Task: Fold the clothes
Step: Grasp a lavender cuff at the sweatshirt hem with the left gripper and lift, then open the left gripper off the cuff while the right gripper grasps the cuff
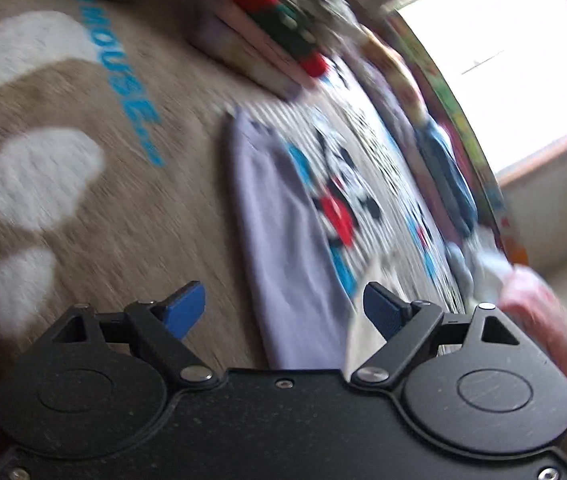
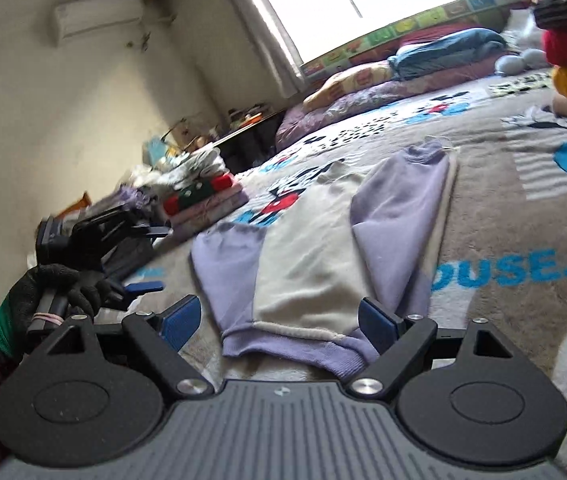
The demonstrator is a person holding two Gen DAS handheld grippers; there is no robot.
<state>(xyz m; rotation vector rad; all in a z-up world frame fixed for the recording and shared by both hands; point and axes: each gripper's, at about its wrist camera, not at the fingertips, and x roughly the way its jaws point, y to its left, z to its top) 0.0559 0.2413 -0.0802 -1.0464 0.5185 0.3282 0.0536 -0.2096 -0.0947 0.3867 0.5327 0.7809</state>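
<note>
Sweater [image 2: 307,264]: soft fleecy knit, cream body with lilac sleeves and a ribbed lilac hem; lies flat in the lower centre of the right wrist view, one sleeve folded in over the body
Blanket [image 2: 503,216]: fuzzy tan bedcover under the sweater, printed with white blobs, blue letters and cartoon mice
Left hand-held gripper [image 1: 283,314]: black frame, blue pads spread wide, nothing between them; the view is blurred, a lilac sleeve [image 1: 283,232] ahead of it
Right hand-held gripper [image 2: 279,322]: jaws wide, empty, just short of the sweater's hem
Gloved hand [image 2: 43,292]: dark knit glove, green cuff, lower left
Folded stack [image 2: 203,198]: red, green and pink pieces, left of centre, beyond the sweater
</note>
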